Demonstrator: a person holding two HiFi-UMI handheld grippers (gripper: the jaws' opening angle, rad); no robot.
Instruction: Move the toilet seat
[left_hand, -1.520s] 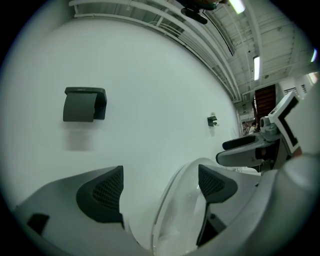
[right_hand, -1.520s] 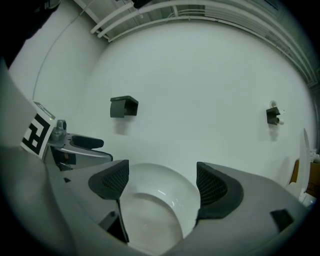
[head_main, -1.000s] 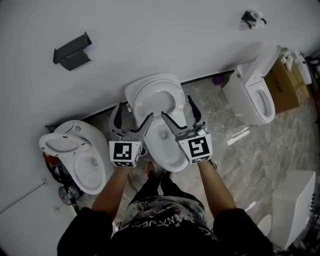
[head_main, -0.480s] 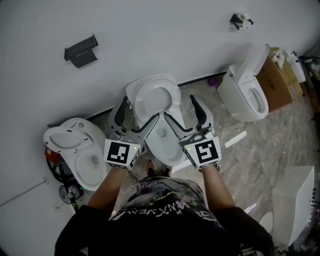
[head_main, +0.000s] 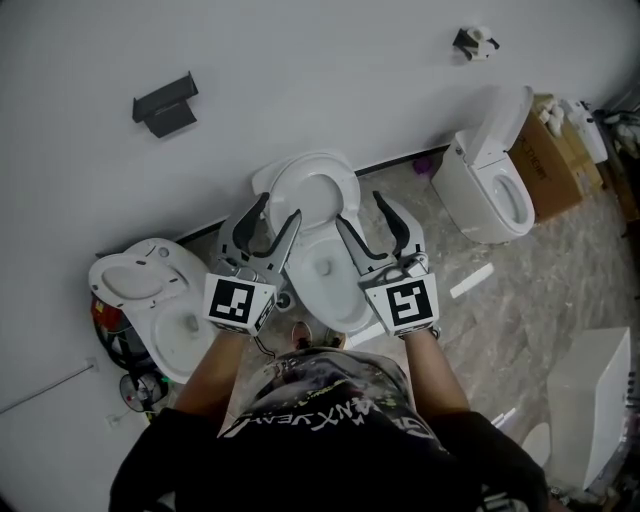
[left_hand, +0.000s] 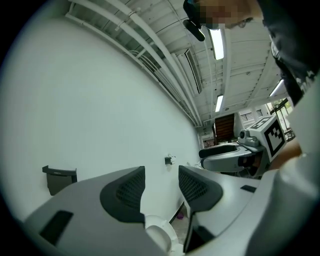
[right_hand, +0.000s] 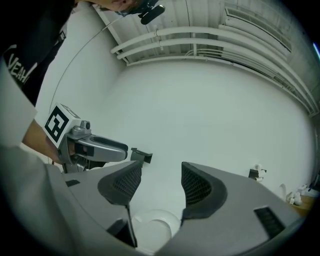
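both grippers closing on air in front of the raised seat

the toilet seat (head_main: 315, 165) stands raised, leaning back towards the white wall (head_main: 330, 70) above the bowl of the middle toilet (head_main: 322, 285). the person stands right at the front of that bowl, arms stretched forward, 1 gripper on each side of it.

the left gripper (head_main: 280, 207) is held at the seat's left edge. its jaws are closing, half drawn in, with nothing between the pads, only wall and a piece of seat beyond the gap. the right gripper (head_main: 359, 208) sits at the seat's right edge in the same way: jaws closing, a clear gap left, no pad on the seat. whether a fingertip touches the seat's rim cannot be told.

2 more toilets flank the middle one: the left toilet (head_main: 165, 320) with its seat open, and the right toilet (head_main: 490, 200) further off beside a cardboard box (head_main: 558, 165). a dark wall bracket (head_main: 165, 102) hangs up to the left
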